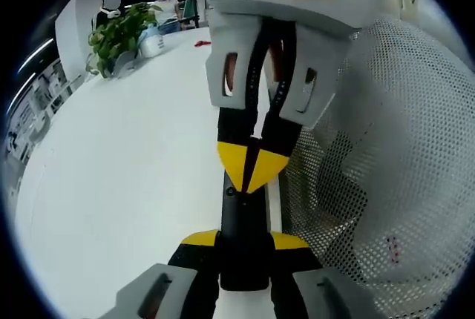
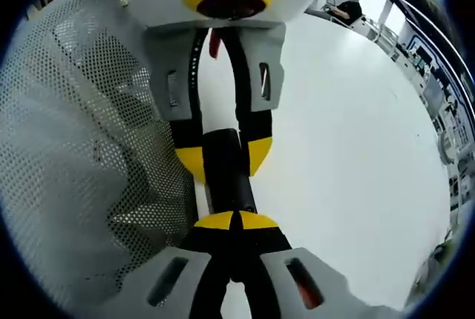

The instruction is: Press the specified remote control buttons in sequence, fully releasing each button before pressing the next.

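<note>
A slim black remote control (image 1: 243, 237) is lying over the white table (image 1: 111, 185), the left gripper (image 1: 244, 243) clamping one end while the right gripper (image 2: 234, 220), fingers together, is pressing its top.

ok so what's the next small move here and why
Probably lift the right gripper straight off the remote. Its shut yellow tips look pressed onto the remote's top face, while the left gripper clamps the remote's end between its pads. The button should be fully released before any next press.
</note>
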Demonstrator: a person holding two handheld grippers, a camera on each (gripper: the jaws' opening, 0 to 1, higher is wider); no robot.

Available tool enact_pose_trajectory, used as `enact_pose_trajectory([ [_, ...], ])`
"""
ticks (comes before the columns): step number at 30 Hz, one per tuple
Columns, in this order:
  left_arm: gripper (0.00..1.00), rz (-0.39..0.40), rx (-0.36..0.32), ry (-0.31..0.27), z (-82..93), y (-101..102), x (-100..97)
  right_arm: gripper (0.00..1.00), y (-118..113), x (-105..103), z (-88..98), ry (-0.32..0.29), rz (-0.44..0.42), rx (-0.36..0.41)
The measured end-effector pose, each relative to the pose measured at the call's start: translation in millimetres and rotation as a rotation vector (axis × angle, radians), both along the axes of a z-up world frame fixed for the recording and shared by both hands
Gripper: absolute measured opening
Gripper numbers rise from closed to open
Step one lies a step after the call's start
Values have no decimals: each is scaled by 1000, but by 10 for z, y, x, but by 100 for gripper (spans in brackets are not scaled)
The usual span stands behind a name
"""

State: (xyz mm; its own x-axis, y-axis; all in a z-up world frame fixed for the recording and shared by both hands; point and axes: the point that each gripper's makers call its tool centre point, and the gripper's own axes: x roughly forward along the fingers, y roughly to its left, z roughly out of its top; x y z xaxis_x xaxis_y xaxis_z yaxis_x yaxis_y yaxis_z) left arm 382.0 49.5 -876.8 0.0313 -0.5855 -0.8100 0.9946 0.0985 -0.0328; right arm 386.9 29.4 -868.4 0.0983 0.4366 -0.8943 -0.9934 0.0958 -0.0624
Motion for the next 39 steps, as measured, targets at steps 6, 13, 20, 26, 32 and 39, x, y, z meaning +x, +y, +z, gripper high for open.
enact_pose_trajectory([
  [6,24,-1,0,-2,6,-1,-1,0,-12,9,11,88,-94,74],
  [13,25,-2,1,-4,4,0,-3,0,-15,20,16,153,-152,105],
  [20,25,-2,2,-4,2,2,-5,0,-59,104,10,129,-168,82],
  [26,25,-6,2,-4,2,2,-4,0,-57,149,-2,124,-154,66],
  [32,25,-5,2,-4,2,1,-4,0,-3,138,-8,104,-48,22],
  [39,25,8,-36,13,5,17,4,0,26,104,-31,118,124,-115],
])
